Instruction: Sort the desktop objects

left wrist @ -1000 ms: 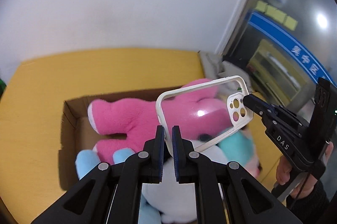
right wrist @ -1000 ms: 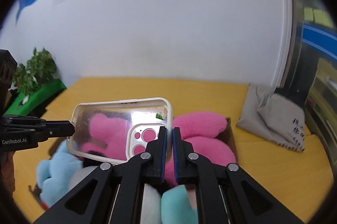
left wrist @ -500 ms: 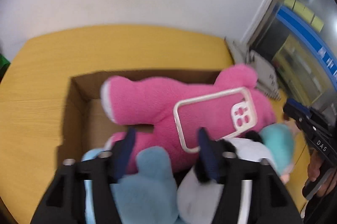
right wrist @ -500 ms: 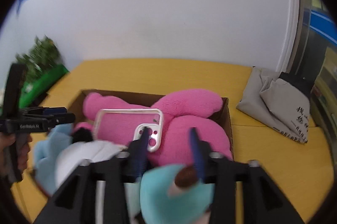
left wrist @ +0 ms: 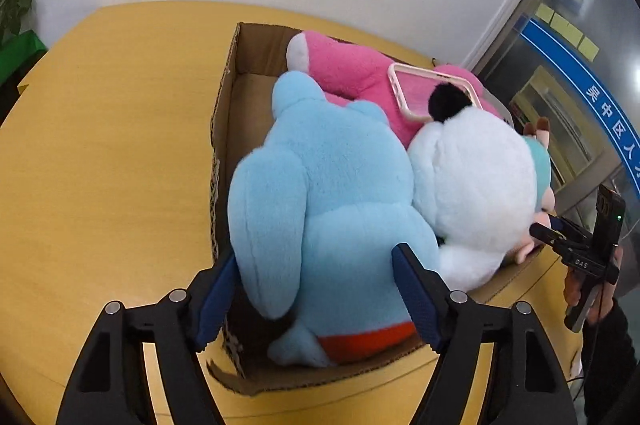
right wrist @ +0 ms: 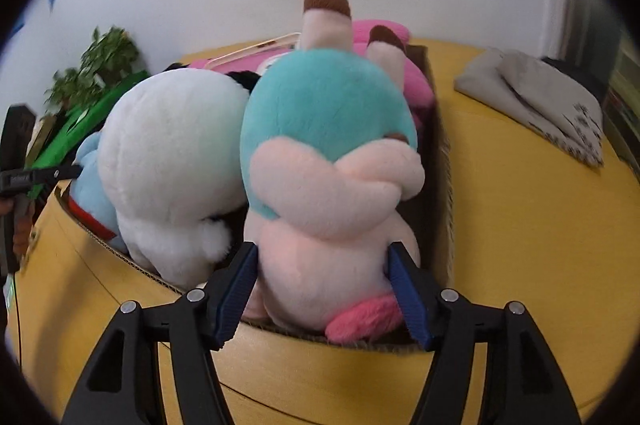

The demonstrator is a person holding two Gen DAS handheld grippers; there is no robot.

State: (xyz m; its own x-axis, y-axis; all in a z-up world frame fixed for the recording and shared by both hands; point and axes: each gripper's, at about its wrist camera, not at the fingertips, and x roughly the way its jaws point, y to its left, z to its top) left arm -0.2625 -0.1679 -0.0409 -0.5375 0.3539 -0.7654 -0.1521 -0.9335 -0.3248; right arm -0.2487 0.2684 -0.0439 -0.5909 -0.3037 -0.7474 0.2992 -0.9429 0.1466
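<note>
Lying flat on the pink plush (left wrist: 352, 69) at the far end of the cardboard box (left wrist: 224, 113), the phone case (left wrist: 420, 93) sits in the upper right of the left wrist view, its long axis running from upper left to lower right. Both claws are spread wide and hold nothing: the left claw (left wrist: 316, 299) frames the blue plush (left wrist: 320, 193), the right claw (right wrist: 322, 291) the teal-and-pink plush (right wrist: 324, 153). Neither seems clearly nearer; plush toys stand between each claw and the case.
</note>
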